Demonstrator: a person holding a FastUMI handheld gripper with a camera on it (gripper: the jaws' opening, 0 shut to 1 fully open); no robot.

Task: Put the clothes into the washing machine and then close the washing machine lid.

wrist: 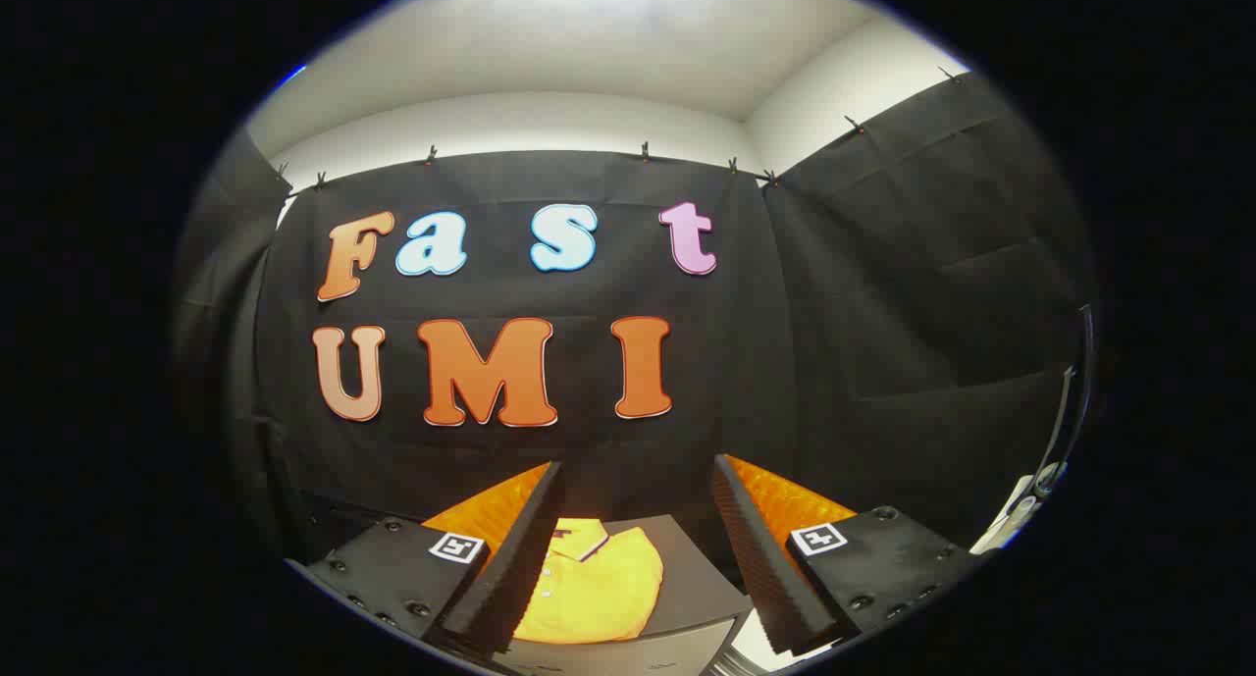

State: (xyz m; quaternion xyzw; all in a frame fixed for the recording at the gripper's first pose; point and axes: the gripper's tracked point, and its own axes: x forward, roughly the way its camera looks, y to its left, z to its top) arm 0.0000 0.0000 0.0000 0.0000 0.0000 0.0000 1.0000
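A folded yellow polo shirt point(594, 588) with a dark-trimmed collar and a row of small buttons lies on a dark flat surface point(692, 583). It sits below and between my two fingers. My gripper point(638, 558) hangs above it, open, with a wide gap and nothing held. The left finger point(510, 568) overlaps the shirt's left side in the view. The right finger point(770, 568) stands beyond the shirt's right edge.
Black cloth walls close in the booth at the back and on both sides. A thin curved dark rod point(1070, 401) with a white fitting stands at the far right. A pale edge point(628, 654) runs below the dark surface.
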